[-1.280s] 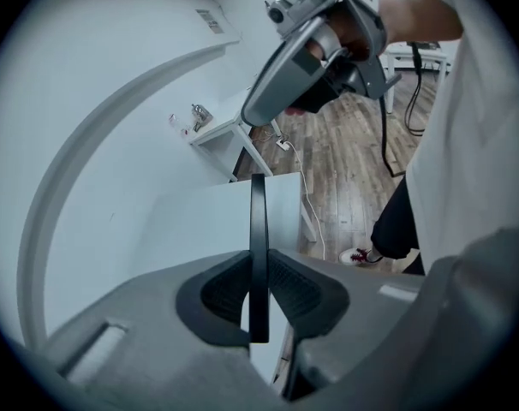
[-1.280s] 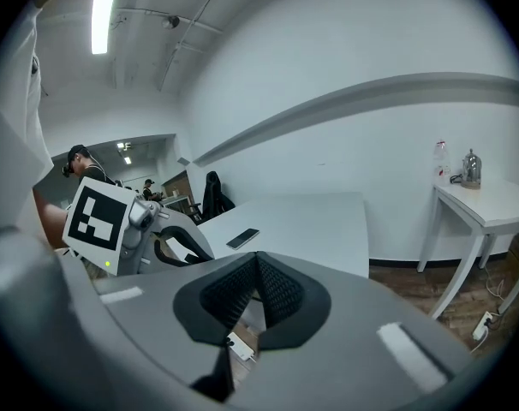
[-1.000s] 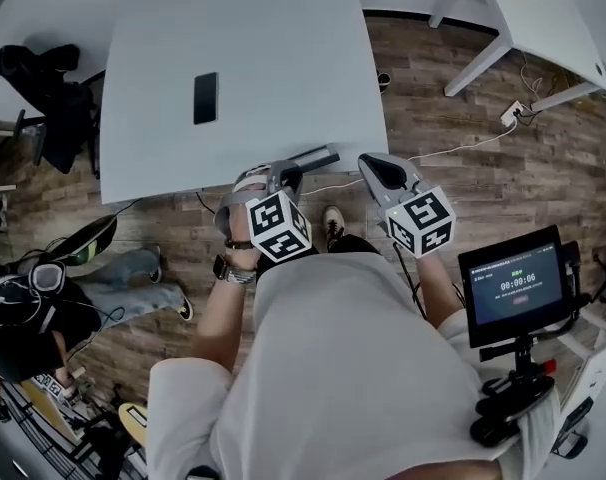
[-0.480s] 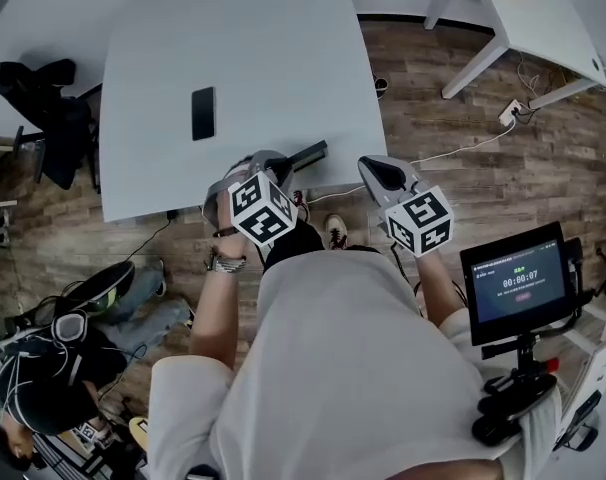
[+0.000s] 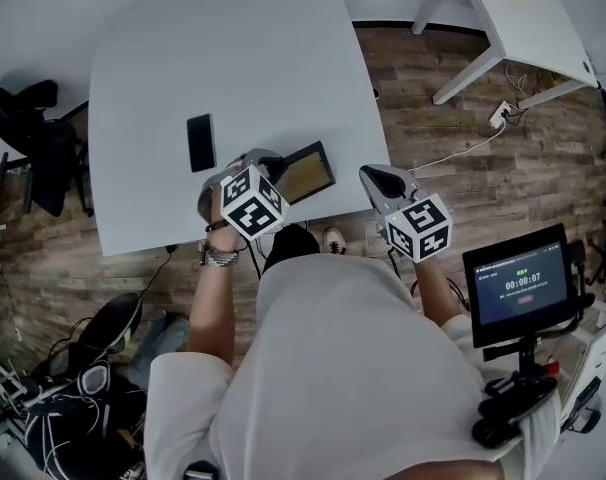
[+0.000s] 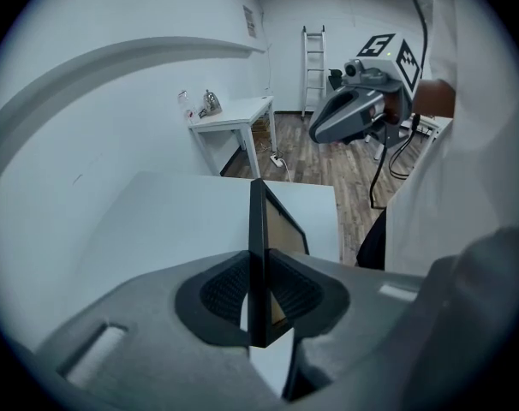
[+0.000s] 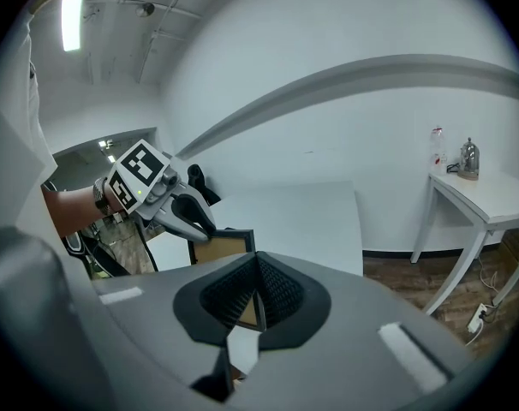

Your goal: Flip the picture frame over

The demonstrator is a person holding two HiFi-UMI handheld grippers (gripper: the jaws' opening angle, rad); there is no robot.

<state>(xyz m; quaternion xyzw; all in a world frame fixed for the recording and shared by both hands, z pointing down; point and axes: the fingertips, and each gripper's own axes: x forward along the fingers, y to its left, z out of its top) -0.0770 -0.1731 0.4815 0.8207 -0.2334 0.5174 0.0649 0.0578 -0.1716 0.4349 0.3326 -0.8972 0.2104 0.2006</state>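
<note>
The black-rimmed rectangular picture frame is pinched by one edge in the left tool over the white desk. The right tool, pressed together and empty, is held just right of it.

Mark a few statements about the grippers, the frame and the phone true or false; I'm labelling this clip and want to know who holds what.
1. The left gripper's jaws are clamped on the picture frame's edge. True.
2. The right gripper grips the frame too. False: nothing stands between its jaws, and it is to the frame's right, apart from it.
3. A black phone lies on the white table. True.
4. The phone rests on top of the frame. False: it lies apart from the frame, on the far side of the left gripper.
5. The monitor stands on the table. False: it is on a stand at the person's right.
</note>
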